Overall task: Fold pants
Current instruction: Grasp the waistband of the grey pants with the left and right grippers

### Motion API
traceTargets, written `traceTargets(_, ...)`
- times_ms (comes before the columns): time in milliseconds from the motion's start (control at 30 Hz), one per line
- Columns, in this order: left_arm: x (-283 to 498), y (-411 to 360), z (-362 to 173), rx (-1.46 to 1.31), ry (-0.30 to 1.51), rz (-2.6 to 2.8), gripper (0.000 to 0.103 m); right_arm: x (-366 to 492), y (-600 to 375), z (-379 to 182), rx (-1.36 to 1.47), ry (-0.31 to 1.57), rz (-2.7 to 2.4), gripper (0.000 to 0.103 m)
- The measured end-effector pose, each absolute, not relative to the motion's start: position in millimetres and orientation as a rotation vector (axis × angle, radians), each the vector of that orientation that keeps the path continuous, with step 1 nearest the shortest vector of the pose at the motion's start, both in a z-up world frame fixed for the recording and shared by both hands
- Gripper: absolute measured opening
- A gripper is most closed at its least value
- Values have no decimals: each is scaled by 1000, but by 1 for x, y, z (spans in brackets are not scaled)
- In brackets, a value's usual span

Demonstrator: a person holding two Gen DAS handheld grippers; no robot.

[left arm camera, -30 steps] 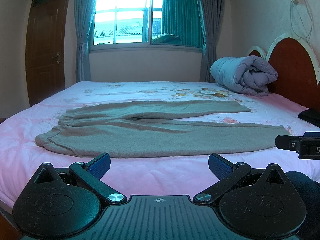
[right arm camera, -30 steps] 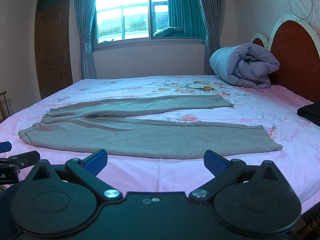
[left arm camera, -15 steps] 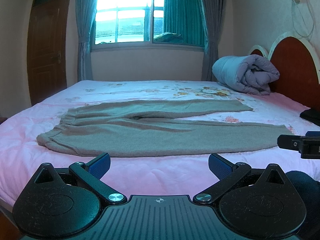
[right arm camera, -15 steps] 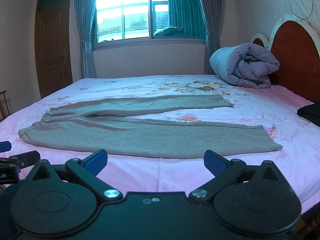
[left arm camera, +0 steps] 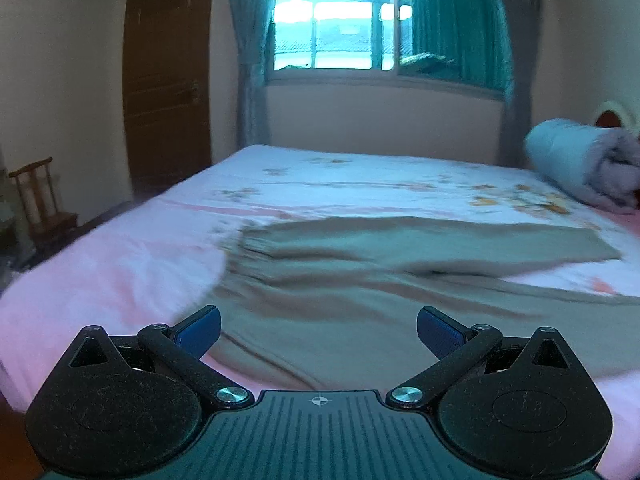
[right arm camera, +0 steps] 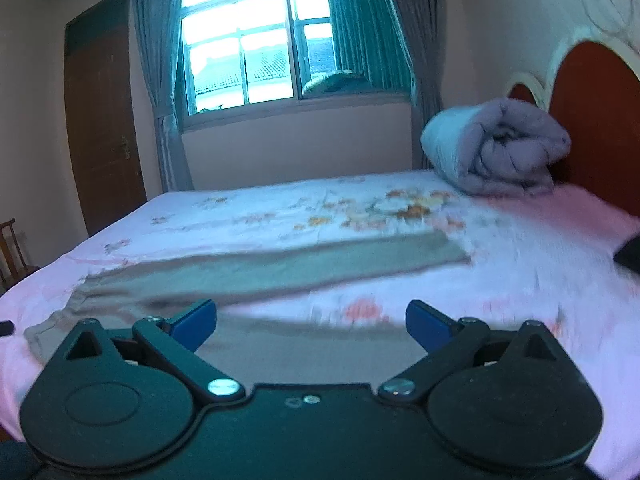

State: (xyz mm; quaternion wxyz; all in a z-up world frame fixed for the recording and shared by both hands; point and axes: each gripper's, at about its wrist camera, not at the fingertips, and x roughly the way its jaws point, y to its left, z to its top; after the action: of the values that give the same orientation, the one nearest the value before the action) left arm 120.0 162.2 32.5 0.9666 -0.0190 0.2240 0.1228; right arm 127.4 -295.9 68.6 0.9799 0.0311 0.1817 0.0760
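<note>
Grey-brown pants (left arm camera: 360,280) lie flat on the pink floral bed (left arm camera: 120,264), waistband at the left, both legs stretching to the right. My left gripper (left arm camera: 318,330) is open, its blue-padded fingers (left arm camera: 200,328) hovering over the waist end of the near leg. In the right wrist view the pants (right arm camera: 280,268) run across the middle. My right gripper (right arm camera: 312,322) is open above the near leg, nothing between its fingers (right arm camera: 428,326). Both views are motion-blurred.
A rolled grey quilt (right arm camera: 496,148) rests by the red headboard (right arm camera: 592,120) at the far right. A dark object (right arm camera: 630,256) lies at the bed's right edge. A wooden chair (left arm camera: 40,196) and door (left arm camera: 168,88) stand left; a window (left arm camera: 360,24) is behind.
Both grippers have moved forward over the bed, closer to the pants. The left view has swung left toward the waistband; the right one has tilted. Both stay open.
</note>
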Motion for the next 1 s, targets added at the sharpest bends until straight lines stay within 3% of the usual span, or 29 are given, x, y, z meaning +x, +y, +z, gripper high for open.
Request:
traceTargets(300,247,263,35,-104,516,190,103,246,-273,103,21,340,167,97)
traceTargets(600,397,321,-28,-109,629,197,102,373,-218,63,8,427,198,97)
traceTargets(733,455,347,-61,-156,713,199,64,415,-201,37,-19,467,202,97)
traceTargets(900,487,366,-82,-195,728,189,61,449,-191,13,-35,499,208,97)
traceTargets(933,492,366,-84,-189,724,179,49,455,-189,9,-41,503,212,97)
traceTargets(967,496,364,-85,-184,728,160,47,460,-186,6,-49,506,215,97)
traceTargets(1000,498,360,-85,-167,735,162,33,466,-183,2,-58,512,225,97)
